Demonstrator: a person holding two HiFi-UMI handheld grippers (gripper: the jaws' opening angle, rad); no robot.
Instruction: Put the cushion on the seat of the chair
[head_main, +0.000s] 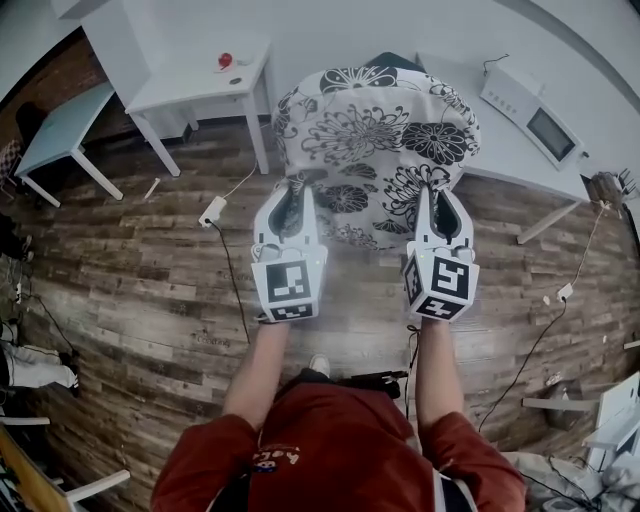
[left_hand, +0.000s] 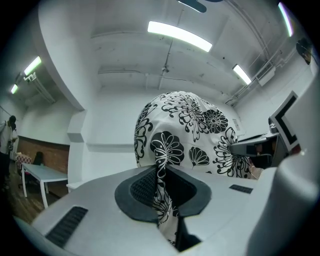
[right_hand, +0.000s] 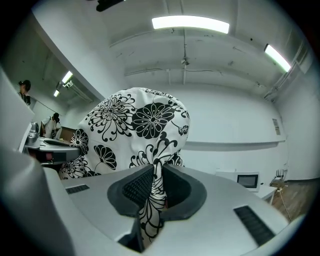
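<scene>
Presently held clear of the wooden floor (head_main: 150, 290), out in front of the person: cushion (head_main: 375, 140), white with a black flower print, taken at its near edge by both grippers.

At the left gripper (head_main: 292, 188): pressed together on a fold at the cushion's lower left edge. Confirmed in the left gripper view by a strip of printed cloth nipped between the dark ribbed pads (left_hand: 142, 187) and trailing down past them. Above the jaws, bulk of the cushion rising against the ceiling lights (left_hand: 180, 36).

At the right gripper (head_main: 437, 192): likewise pinching a fold, at the lower right edge. Same picture in the right gripper view, with cloth caught between the pads and hanging below.

Side by side and roughly level in the head view, with the cushion's near edge spanning from one to the other.

Beyond the cushion, to the left: white table (head_main: 190, 90) bearing a small red object (head_main: 225, 60). To the right: second table (head_main: 510, 170) carrying a microwave (head_main: 530, 120). On the floor near the left gripper: white plug block (head_main: 212, 211) with a dark cable.
</scene>
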